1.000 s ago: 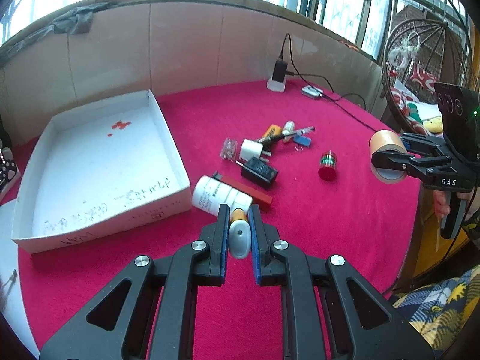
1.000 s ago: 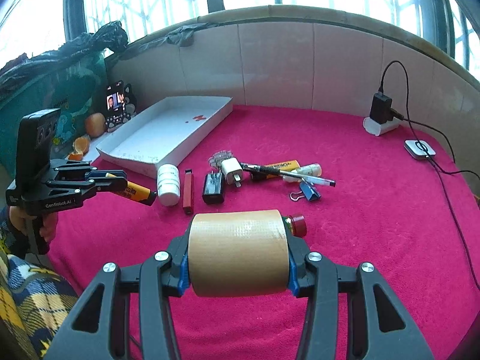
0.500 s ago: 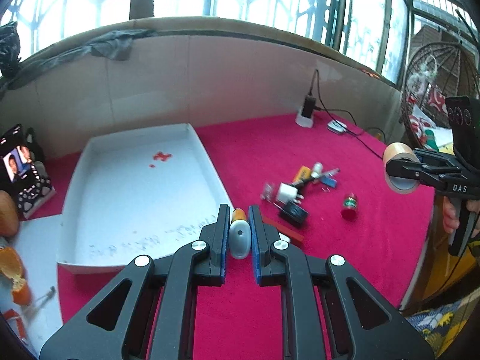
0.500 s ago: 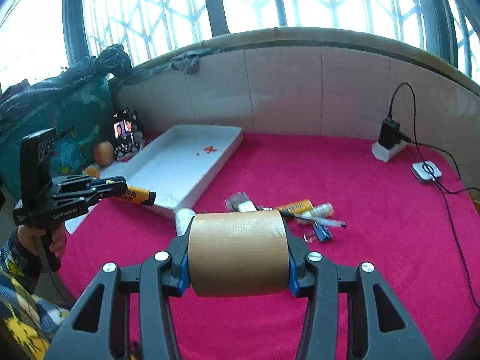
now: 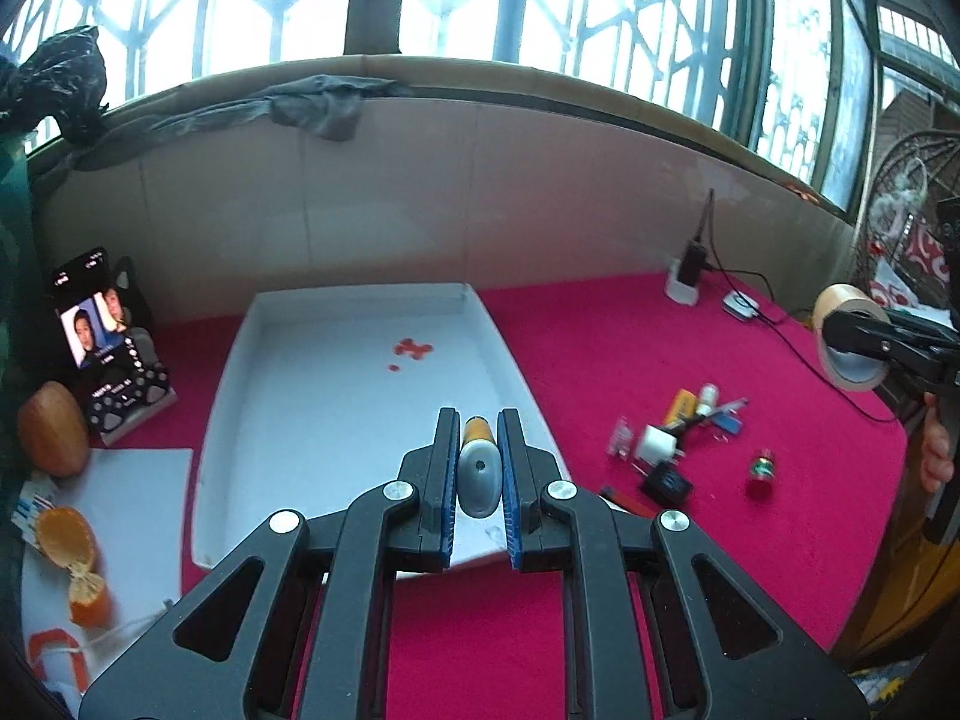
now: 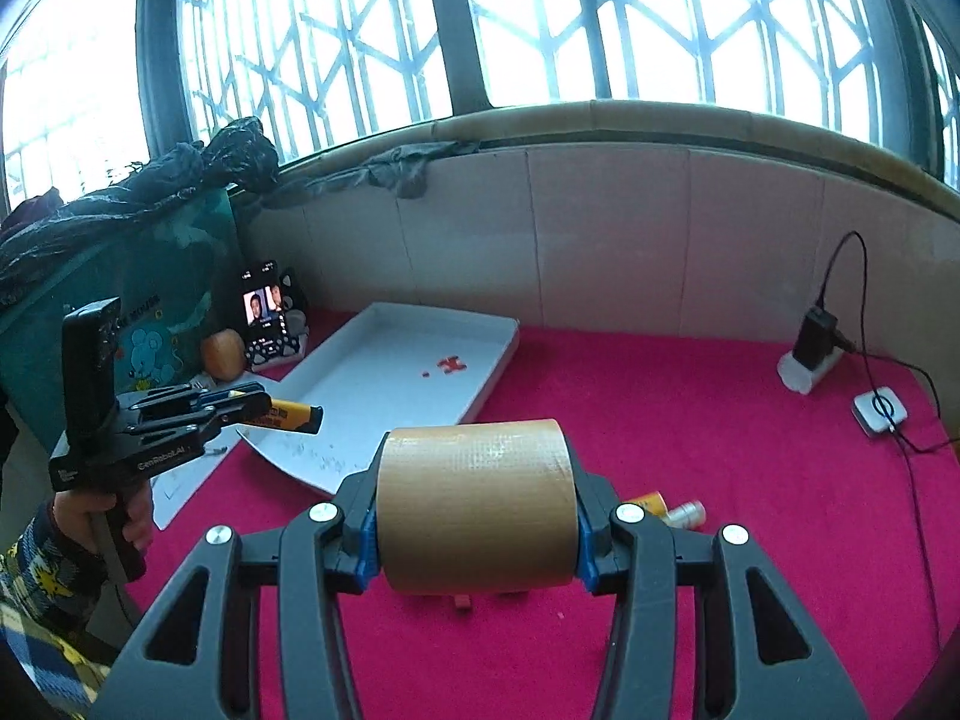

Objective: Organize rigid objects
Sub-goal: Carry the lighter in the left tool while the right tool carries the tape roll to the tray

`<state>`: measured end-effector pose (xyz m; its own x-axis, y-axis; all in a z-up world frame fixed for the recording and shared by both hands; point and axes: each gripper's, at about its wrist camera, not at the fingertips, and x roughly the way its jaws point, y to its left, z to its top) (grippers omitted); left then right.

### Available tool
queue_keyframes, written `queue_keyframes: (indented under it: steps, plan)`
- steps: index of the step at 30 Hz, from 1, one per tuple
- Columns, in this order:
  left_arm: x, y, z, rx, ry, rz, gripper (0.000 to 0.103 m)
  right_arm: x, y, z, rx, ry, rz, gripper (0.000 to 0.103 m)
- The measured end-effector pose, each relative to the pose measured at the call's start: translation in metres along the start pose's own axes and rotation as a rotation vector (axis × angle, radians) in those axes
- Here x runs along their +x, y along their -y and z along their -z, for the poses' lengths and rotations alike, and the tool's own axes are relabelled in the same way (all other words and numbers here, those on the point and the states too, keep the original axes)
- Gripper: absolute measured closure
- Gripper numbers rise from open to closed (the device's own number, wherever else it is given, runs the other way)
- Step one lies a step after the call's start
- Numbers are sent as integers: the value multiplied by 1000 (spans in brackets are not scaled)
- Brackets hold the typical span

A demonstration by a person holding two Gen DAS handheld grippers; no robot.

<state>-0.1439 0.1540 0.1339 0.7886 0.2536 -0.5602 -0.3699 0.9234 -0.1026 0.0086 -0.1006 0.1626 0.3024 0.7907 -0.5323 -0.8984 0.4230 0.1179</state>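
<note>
over the white tray (image 5: 516, 360) rim, left gripper (image 5: 478, 438) clamps marker (image 5: 478, 468).

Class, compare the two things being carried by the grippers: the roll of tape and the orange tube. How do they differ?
The tape roll is wide and tan; the orange tube is slim, orange and black-tipped. The right gripper spans the roll's flat ends; the left gripper pinches the tube nearly closed. Both are held above the red table.

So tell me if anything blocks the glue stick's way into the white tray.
Nothing visible does. The glue stick, held in the left gripper, hangs over the white tray's near edge; the tray floor ahead holds only small red bits.
</note>
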Motion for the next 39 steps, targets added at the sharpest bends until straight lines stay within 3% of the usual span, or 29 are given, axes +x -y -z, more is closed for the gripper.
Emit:
queue_keyframes:
  steps: [10,20,30,39]
  plan:
    - [8,-38,-28,-79,40,-86,91,28,-21,-40,-26,24,-8,55]
    - [31,-80,-48,-159,32,-158,91,58,-39,-79,-24,29,-32,55]
    - [62,-101,-56,-208,24,-124,91,112,-53,-97,17,-27,-43,55]
    - [100,-111,-57,-187,-23,-190,91,182,-64,-91,38,-142,-19,55]
